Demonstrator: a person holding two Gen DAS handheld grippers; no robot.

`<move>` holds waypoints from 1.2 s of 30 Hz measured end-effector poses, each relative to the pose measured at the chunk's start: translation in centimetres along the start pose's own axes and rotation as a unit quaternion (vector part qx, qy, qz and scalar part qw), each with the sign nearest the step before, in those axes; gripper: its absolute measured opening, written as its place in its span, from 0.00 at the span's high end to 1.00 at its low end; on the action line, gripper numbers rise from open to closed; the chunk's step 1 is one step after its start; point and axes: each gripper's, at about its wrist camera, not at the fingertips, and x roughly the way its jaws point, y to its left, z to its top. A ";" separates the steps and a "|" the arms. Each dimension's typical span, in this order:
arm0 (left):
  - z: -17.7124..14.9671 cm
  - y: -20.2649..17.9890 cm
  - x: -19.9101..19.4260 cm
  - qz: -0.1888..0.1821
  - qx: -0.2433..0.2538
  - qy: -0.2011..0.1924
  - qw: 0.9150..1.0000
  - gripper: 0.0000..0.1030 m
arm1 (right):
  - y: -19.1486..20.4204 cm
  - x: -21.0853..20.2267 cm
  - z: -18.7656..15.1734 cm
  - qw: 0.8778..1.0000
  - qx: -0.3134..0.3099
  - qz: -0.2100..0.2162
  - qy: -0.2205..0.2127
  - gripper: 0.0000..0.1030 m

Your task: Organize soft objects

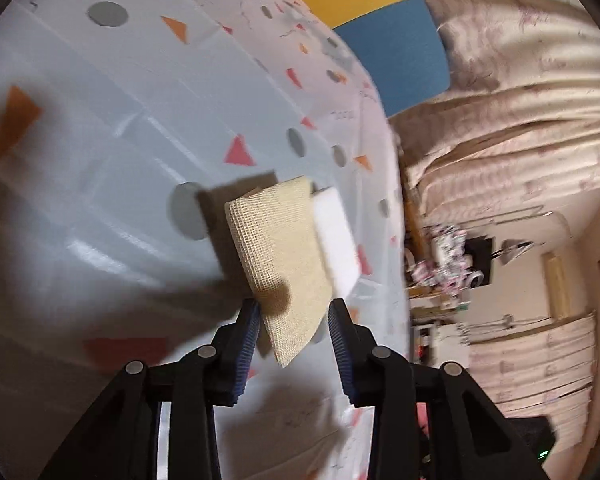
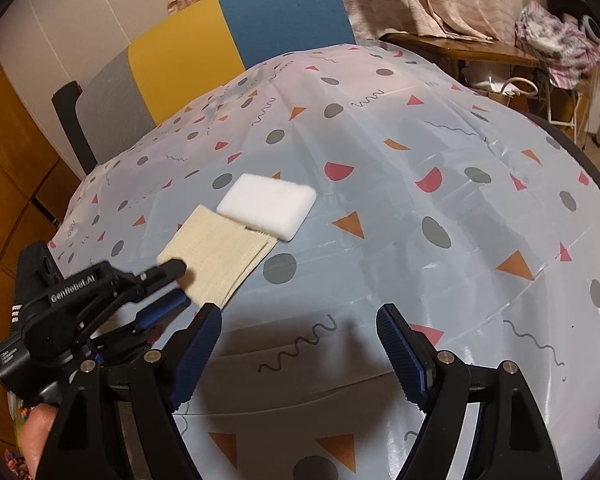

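A folded beige mesh cloth (image 1: pixel 276 240) (image 2: pixel 220 252) lies on the patterned tablecloth (image 2: pixel 420 160), touching a white sponge block (image 1: pixel 336 236) (image 2: pixel 268 204) at its far end. My left gripper (image 1: pixel 294 304) (image 2: pixel 182 284) is rolled on its side at the cloth's near corner. One finger is over the cloth and one at its edge, and the jaws stand a little apart without clamping it. My right gripper (image 2: pixel 300 314) hovers wide open over bare tablecloth in front of the cloth, with nothing between its fingers.
A chair (image 2: pixel 220 40) with grey, yellow and blue panels stands behind the table's far edge. Curtains (image 1: pixel 520 100) hang beyond it. A wooden side table (image 2: pixel 460 46) with a bundled patterned bag (image 2: pixel 556 40) stands at the far right.
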 end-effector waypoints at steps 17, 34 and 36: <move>0.2 -0.7 3.9 0.049 0.019 0.034 0.998 0.97 | -0.9 0.0 0.3 1.000 0.022 -0.001 0.000 0.22; -6.7 -1.2 -4.3 0.144 0.170 -0.022 0.975 0.73 | 2.2 5.5 4.6 0.995 -0.064 0.071 -0.001 0.07; -7.3 -1.0 -5.5 0.151 0.171 -0.024 0.973 0.69 | 3.9 6.7 6.3 0.990 -0.108 0.085 -0.012 0.00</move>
